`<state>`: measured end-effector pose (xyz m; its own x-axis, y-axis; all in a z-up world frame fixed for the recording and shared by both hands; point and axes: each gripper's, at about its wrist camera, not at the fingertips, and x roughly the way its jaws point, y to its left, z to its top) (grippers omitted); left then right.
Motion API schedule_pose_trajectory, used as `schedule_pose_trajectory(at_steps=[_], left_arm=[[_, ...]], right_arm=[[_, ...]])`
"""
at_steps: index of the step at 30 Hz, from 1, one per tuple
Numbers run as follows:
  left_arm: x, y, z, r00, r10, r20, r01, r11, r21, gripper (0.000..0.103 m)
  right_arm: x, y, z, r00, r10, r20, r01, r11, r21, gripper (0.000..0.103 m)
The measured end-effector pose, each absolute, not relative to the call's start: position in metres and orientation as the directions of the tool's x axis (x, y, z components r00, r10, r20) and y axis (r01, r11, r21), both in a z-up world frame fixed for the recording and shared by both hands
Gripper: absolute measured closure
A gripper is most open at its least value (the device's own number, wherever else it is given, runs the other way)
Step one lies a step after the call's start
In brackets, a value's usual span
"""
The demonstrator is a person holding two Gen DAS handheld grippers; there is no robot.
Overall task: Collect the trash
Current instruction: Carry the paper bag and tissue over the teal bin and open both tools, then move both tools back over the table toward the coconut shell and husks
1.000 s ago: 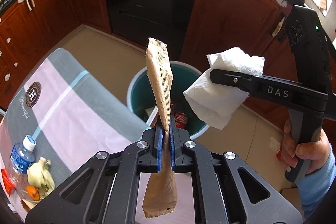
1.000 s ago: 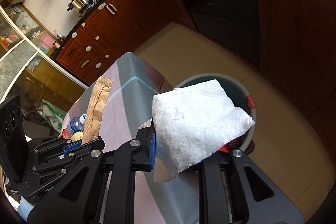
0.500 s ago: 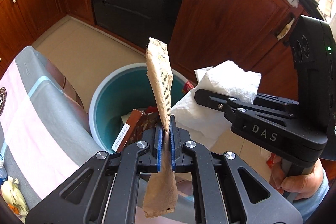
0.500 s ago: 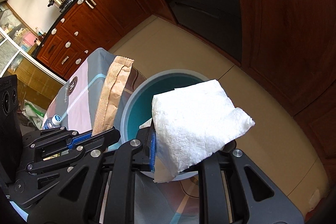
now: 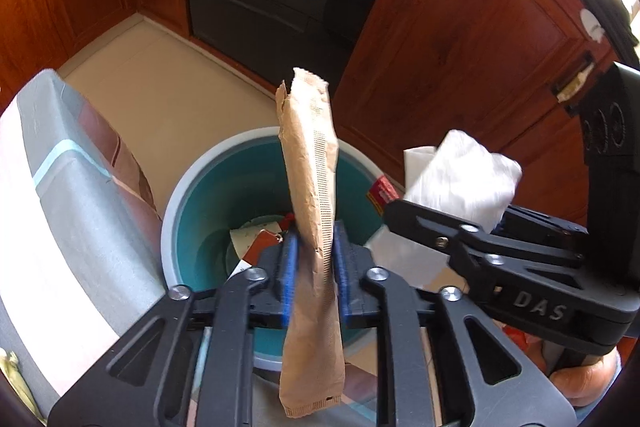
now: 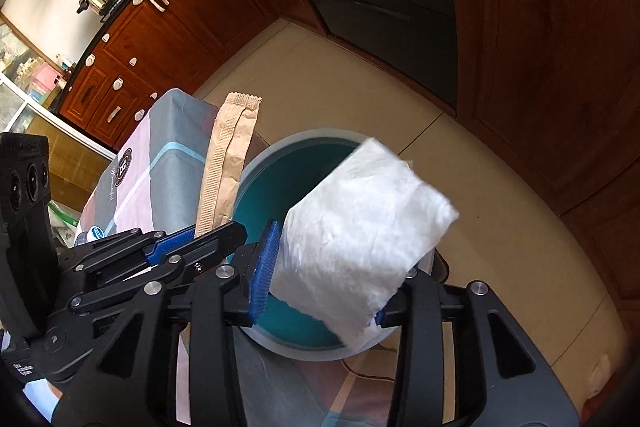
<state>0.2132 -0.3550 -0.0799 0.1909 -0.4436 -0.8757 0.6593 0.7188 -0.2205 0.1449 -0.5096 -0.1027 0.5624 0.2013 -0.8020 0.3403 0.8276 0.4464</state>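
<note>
overhead, crinkled brown paper bag (image 5: 312,211) and fluffy white napkin (image 6: 360,239) above round teal bin (image 5: 208,211).

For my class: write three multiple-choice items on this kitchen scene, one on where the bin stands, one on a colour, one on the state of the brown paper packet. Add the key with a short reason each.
1. Where does the bin stand?
A. on the floor beside the cloth-covered table
B. on the stove
C. inside the oven

2. What colour is the inside of the bin?
A. red
B. teal
C. yellow

3. How does the brown paper packet stand at the left gripper?
A. lying in the bin
B. flat on the table
C. upright between the blue fingers, which are opening

Key: 1 A, the bin's rim sits against the table's edge on the tiles. 2 B, its inner wall is teal. 3 C, gaps show beside the packet.
</note>
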Motion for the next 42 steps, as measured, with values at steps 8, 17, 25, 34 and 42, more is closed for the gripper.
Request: schedule_pose_trajectory(at_steps=[8, 17, 25, 34, 42], left_arm=[[0.216, -0.347, -0.082, 0.206, -0.431, -0.878, 0.65, 0.731, -0.207, 0.042], [0.2, -0.331, -0.072, 0.222, -0.423, -0.879, 0.66, 0.728, -0.183, 0.02], [0.19, -0.31, -0.059, 0.249, -0.427, -0.87, 0.637, 0.748, -0.185, 0.01], [0.18, -0.274, -0.041, 0.275, -0.442, -0.854, 0.604, 0.77, -0.204, 0.007], [0.169, -0.227, -0.023, 0.319, -0.459, -0.829, 0.571, 0.792, -0.219, 0.005]], right_arm=[[0.142, -0.519, -0.106, 0.567, 0.21, -0.796, 0.374, 0.796, 0.476, 0.029], [0.141, -0.513, -0.102, 0.552, 0.214, -0.806, 0.393, 0.786, 0.478, 0.017], [0.135, -0.506, -0.096, 0.54, 0.225, -0.811, 0.401, 0.778, 0.483, 0.016], [0.128, -0.473, -0.074, 0.544, 0.239, -0.804, 0.36, 0.799, 0.481, 0.016], [0.12, -0.435, -0.051, 0.552, 0.25, -0.795, 0.31, 0.824, 0.474, 0.016]])
